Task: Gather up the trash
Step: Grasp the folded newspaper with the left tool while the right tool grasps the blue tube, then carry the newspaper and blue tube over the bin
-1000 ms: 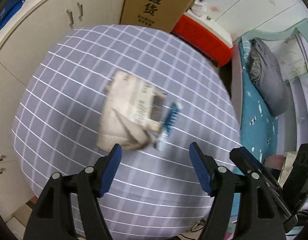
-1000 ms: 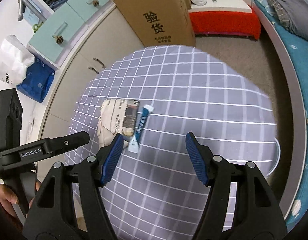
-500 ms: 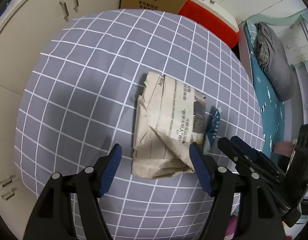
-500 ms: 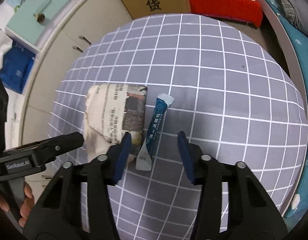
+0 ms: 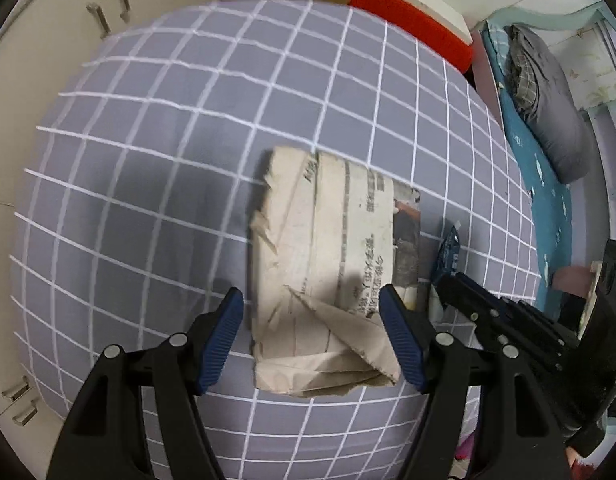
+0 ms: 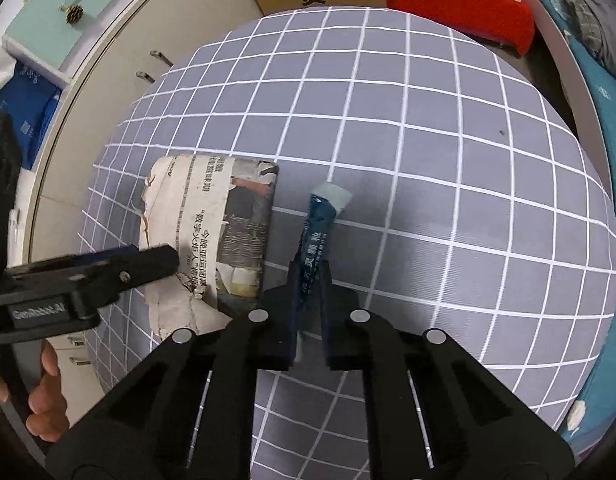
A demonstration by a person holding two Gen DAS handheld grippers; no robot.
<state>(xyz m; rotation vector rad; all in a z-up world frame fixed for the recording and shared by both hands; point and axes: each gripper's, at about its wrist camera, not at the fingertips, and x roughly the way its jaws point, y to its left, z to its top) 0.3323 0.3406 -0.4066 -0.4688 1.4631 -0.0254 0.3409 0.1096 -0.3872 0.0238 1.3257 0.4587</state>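
We work over the surface (image 6: pixel 447 168), which carries a grey cloth with a white grid. Two pieces of trash lie on it, side by side and just apart: a folded, crumpled newspaper (image 5: pixel 331 276) and a narrow blue sachet (image 6: pixel 317 232) with a pale torn end. No bin or bag for the trash shows in either view, so we cannot tell where the pieces are to go.

Status of the larger piece: the newspaper lies flat on the cloth. The left gripper (image 5: pixel 311 338) points steeply down over its near end. Its jaws stand wide, one on each side of the paper, and the pads do not press on it. We judge this grasp as prepared but not made.

Status of the smaller piece: the right gripper (image 6: pixel 309 300) has its jaws closed narrow on the near end of the sachet. The far end of the sachet rests on the cloth, so we judge it gripped but not yet lifted.

Progress, as a judgement: the task is at an early stage. One piece is secured and neither piece has left the surface. Remaining steps are to close the left jaws on the newspaper, lift both pieces, and carry them to a collection point that is out of view.
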